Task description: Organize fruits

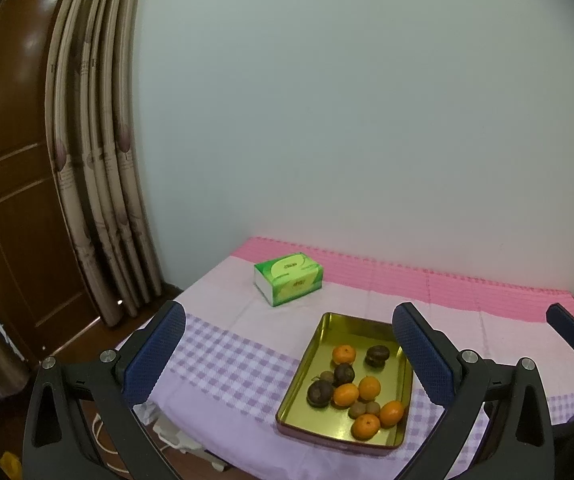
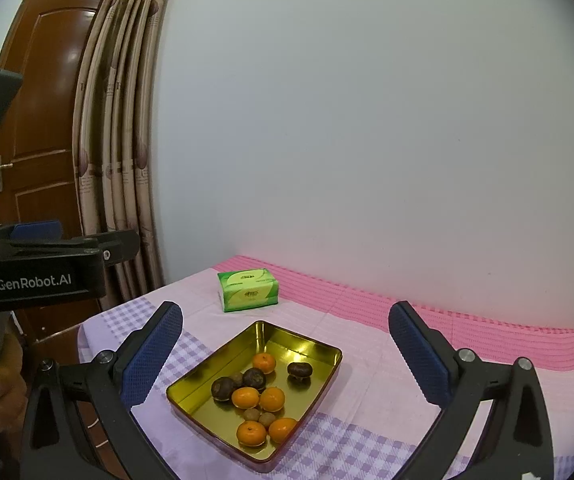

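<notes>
Both grippers, left (image 1: 289,356) and right (image 2: 285,354), gape wide with nothing held, hovering above the gold rectangular metal tray (image 1: 307,364) of fruit ahead.

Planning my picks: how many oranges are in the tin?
5 oranges, all in the tin: one toward the back, two side by side mid-tray, two at the near end. None looks hidden.

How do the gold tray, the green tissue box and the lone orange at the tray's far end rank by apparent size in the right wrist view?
1. Gold tray, clearly largest.
2. Green tissue box; it sits farther back, so it may look smaller than it is.
3. Lone orange, smallest.
</notes>
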A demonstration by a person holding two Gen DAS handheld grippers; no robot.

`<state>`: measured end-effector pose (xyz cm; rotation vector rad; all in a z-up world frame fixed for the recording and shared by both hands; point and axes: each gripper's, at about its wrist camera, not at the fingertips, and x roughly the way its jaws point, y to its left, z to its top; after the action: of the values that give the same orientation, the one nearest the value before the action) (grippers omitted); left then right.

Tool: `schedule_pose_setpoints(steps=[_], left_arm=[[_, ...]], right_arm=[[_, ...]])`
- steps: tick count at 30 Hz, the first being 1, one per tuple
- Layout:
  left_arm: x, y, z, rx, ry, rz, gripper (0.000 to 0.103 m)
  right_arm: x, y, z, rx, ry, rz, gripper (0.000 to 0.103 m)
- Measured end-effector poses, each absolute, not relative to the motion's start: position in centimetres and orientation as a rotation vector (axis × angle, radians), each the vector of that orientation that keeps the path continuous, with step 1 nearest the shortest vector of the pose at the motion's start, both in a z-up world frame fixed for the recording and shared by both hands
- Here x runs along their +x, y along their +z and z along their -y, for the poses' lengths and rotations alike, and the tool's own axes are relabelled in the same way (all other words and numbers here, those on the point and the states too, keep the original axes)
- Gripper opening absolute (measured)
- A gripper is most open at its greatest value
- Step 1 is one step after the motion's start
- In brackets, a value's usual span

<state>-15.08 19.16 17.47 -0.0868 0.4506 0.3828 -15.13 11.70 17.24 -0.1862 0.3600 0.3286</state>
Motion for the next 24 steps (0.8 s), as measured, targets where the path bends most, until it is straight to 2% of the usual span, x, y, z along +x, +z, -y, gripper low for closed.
schedule_pose_setpoints(steps=[24], left_arm=[[-14.0,15.5,-19.0,-0.074,0.389,-0.5,0.103]], right_arm=[[-14.4,15.8,-11.2,-0.173,0.326,-0.409,0.103]])
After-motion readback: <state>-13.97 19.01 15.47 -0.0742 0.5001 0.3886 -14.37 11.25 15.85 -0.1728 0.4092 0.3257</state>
